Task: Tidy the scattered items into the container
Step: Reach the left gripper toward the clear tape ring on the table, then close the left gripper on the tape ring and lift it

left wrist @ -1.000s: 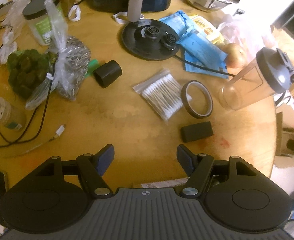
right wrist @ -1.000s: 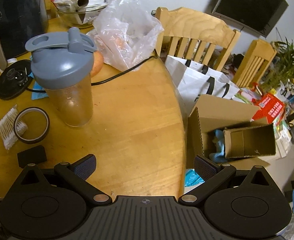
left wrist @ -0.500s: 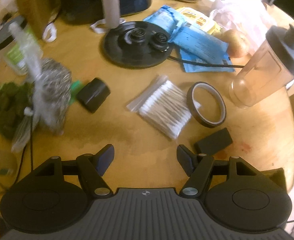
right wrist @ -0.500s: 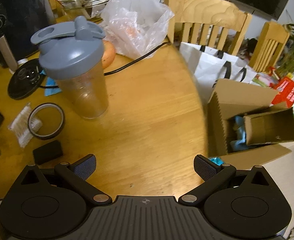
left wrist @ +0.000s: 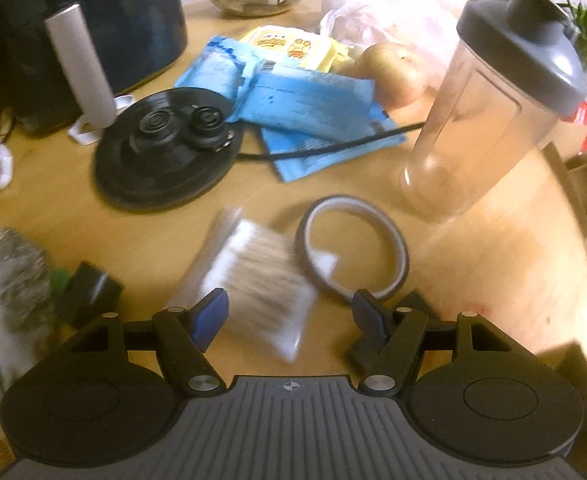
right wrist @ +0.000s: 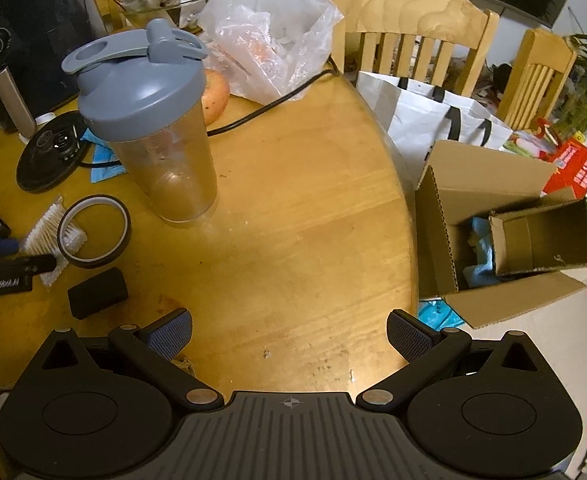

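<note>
Hovering with jaws wide and empty, the left gripper straddles the clear bag of cotton swabs on the round wooden table; the right gripper gapes empty beside the open cardboard box.

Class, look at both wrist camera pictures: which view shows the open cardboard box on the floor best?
The right wrist view. There the cardboard box sits whole beside the table, open on top, with a smaller carton and something blue inside. The left wrist view catches only a dark, blurred sliver of it past the table's far right edge, nothing of its inside.
</note>
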Demonstrator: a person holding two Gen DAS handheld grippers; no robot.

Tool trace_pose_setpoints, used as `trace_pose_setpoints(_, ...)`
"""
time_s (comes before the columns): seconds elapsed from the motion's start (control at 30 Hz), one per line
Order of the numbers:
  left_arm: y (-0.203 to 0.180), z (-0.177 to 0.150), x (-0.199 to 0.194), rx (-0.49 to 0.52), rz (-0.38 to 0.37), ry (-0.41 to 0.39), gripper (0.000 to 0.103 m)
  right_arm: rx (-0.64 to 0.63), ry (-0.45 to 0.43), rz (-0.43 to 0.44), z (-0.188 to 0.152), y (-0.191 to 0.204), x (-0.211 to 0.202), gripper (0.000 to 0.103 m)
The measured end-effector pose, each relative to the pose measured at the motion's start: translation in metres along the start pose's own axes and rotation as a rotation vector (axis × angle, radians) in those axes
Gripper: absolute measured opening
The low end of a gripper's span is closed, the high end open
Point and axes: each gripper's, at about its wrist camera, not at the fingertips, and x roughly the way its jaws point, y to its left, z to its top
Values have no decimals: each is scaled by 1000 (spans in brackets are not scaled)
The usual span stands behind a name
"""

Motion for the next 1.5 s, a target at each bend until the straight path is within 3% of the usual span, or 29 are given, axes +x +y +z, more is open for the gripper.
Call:
trace_pose_setpoints(0.13,-1,14,10,-39,3,0,67,19,1,-5,-4,-4,-2,103)
trace_pose_setpoints(0.17,-1,17,13,-48,8,0,62,24,0,-7,-5,-6,-3,103)
trace_pose_setpoints(0.23,-2,22,20,-52,18,21,41,35,1,-11,-7,-8,-4,103)
trace_pose_setpoints(0.33,-5,26,25,-42,45,25,25,55,3,-18,-11,-14,-5,103)
trace_pose_setpoints(0.37,-5,28,26,-41,45,30,15,61,3,-19,-12,-16,-6,103)
trace_pose_setpoints(0.47,-3,31,25,-51,24,28,10,75,1,-23,-16,-20,-7,103)
trace_pose_setpoints(0.8,-7,31,6,-52,-5,-24,9,86,-9,-14,-19,-27,-9,103)
trace_pose_setpoints(1.5,10,3,-76,-183,19,-147,9,-18,-57,45,-8,-8,-18,103)
